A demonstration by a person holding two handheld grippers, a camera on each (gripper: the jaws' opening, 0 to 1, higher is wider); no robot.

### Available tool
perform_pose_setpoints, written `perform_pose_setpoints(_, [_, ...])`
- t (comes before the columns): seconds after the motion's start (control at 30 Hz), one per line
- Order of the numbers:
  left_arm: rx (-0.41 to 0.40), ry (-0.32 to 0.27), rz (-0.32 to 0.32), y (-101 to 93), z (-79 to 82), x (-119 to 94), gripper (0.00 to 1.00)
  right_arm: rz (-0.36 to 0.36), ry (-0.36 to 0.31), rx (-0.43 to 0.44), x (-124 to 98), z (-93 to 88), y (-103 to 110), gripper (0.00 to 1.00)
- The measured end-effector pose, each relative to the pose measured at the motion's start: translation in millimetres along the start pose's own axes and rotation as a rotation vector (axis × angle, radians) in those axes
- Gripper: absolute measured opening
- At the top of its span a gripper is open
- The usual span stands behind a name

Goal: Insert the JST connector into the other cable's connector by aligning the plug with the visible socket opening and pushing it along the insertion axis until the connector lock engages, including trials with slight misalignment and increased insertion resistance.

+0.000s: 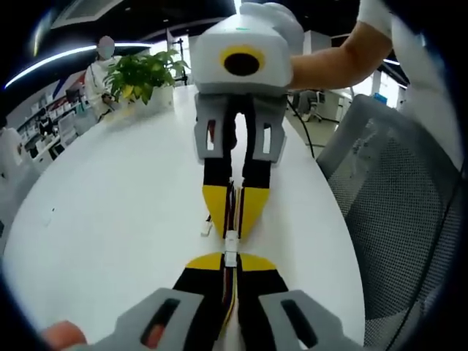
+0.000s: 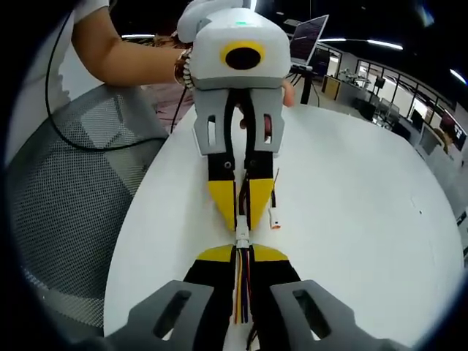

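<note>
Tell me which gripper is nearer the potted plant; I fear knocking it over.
Right. The right gripper is between the left gripper and the plant, which stands beyond it across the table; the left gripper is farther back.

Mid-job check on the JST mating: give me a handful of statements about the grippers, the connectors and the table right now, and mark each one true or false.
1. Both grippers are shut on wired cables. True: the left gripper and the right gripper each pinch a cable.
2. The white connectors sit between the two sets of yellow tips. True; whether the lock has engaged cannot be told.
3. The grippers face the same way, side by side. False: they point tip to tip, head on.
4. A potted plant stands on the white table. True.
5. The table is black. False: it is white.
6. No loose connector lies nearby. False: a spare connector hangs beside the left gripper's tips.
</note>
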State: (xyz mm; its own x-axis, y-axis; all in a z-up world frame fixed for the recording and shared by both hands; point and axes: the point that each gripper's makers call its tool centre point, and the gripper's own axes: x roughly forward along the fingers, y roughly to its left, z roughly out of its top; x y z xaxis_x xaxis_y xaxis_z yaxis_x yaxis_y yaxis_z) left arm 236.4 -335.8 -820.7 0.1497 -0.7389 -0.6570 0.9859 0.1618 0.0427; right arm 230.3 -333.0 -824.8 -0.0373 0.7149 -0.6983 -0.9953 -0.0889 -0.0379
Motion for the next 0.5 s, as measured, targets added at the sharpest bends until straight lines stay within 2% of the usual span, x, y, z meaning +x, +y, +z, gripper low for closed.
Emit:
perform_pose_setpoints(0.13, [0.006, -0.009, 0.008, 9.8, 5.4, 0, 0.00, -0.035, 0.001, -0.040, -2, -2.7, -11, 0.03])
perform_pose_setpoints(0.37, [0.029, 0.025, 0.035, 48.8, 11.6, 1, 0.00, -0.094, -0.013, -0.063, -5, -0.9, -49, 0.04])
perform_pose_setpoints(0.5, [0.018, 0.044, 0.062, 70.6, 8.3, 4, 0.00, -0.124, -0.005, -0.063, -3, -2.0, -71, 0.04])
